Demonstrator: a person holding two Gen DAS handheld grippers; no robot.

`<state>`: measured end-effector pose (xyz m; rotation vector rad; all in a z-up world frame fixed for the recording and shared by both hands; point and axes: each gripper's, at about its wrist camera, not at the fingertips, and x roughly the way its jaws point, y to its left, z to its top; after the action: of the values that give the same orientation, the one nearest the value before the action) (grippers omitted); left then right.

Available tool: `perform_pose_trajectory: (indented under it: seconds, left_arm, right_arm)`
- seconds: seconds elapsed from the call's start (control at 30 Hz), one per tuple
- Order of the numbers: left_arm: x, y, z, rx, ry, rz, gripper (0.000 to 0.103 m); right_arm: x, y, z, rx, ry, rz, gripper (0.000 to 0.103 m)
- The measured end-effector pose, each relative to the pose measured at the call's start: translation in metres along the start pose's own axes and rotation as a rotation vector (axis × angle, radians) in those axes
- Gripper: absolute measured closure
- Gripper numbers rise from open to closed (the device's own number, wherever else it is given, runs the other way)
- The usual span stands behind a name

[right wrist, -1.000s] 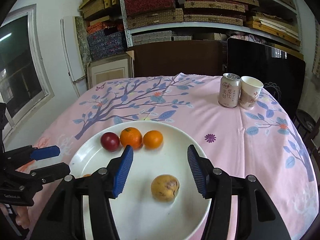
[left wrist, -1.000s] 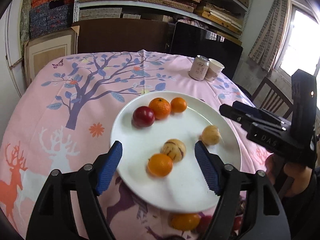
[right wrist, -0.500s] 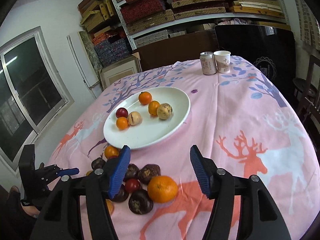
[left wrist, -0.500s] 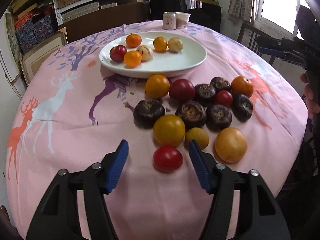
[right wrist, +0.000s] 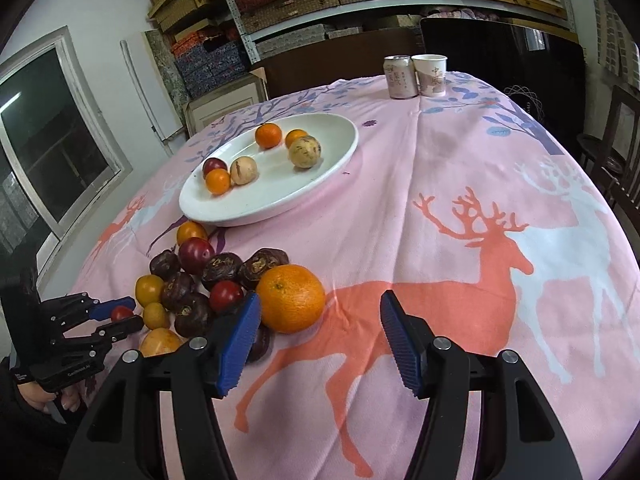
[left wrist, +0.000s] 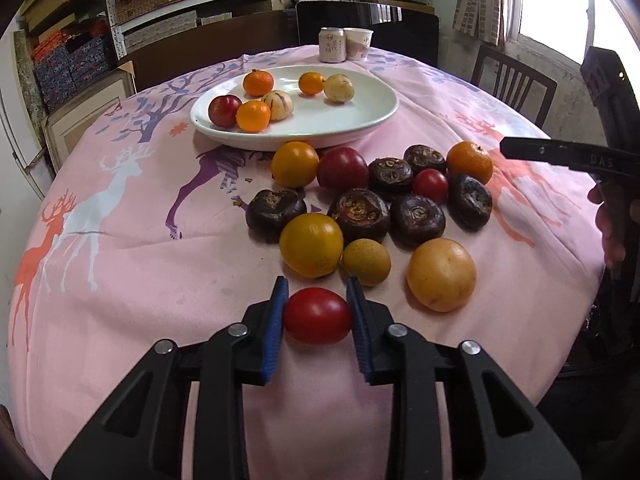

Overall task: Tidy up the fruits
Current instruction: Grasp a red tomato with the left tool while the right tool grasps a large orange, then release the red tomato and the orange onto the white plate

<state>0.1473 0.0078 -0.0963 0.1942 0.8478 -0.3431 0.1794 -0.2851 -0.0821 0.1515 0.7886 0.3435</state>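
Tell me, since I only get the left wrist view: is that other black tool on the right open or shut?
Observer: Open. The right gripper has its blue fingers spread, with nothing pinched between them.
Operator: What is it nearest to?
Observer: The big orange, close beside one fingertip. I cannot tell whether they touch.
Operator: Who holds my tool?
Observer: A hand wraps the handle of the left gripper, which is shut on the red fruit.
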Motion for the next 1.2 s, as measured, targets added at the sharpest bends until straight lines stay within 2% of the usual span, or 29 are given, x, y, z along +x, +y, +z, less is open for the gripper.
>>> perform_pose_trajectory:
  seconds: [0.1, 0.3, 0.33, 0.37, 0.5, 0.6, 0.77, 0.87, 1.1, 1.2]
  left_arm:
    - [-0.013, 0.007, -0.003, -0.034, -0.027, -0.003, 0.074]
    - [-0.027, 0.018, -0.006, -0.067, -0.053, 0.010, 0.074]
    - [-0.028, 0.020, -0.007, -0.073, -0.055, 0.010, 0.074]
    - [-0.029, 0.022, -0.007, -0.078, -0.056, 0.009, 0.074]
    - [-0.030, 0.029, -0.007, -0.101, -0.064, 0.002, 0.074]
    - [-0.031, 0.034, -0.001, -0.123, -0.075, -0.015, 0.074]
    - [-0.030, 0.040, 0.038, -0.130, -0.121, -0.045, 0.074]
    - [-0.021, 0.041, 0.071, -0.119, -0.148, -0.071, 0.074]
    - [0.016, 0.039, 0.133, -0.116, -0.161, -0.104, 0.074]
    - [0.047, 0.044, 0.151, -0.135, -0.123, -0.113, 0.074]
  right_arm:
    - [0.009, 0.013, 0.001, -0.035, 0.007, 0.004, 0.041]
    - [0.039, 0.022, 0.005, -0.024, 0.068, -0.024, 0.041]
    - [0.041, 0.020, 0.005, -0.012, 0.075, -0.020, 0.044]
    - [0.044, 0.017, 0.005, -0.002, 0.091, -0.007, 0.056]
    - [0.038, 0.016, 0.003, 0.002, 0.080, 0.015, 0.057]
    - [0.018, 0.015, 0.008, 0.020, -0.002, 0.037, 0.057]
    - [-0.014, 0.019, 0.040, 0.005, -0.181, 0.015, 0.057]
    - [-0.009, 0.023, 0.063, -0.017, -0.210, 0.002, 0.057]
    - [0.025, 0.023, 0.103, -0.028, -0.214, -0.041, 0.057]
    - [0.049, 0.025, 0.114, -0.037, -0.191, -0.053, 0.057]
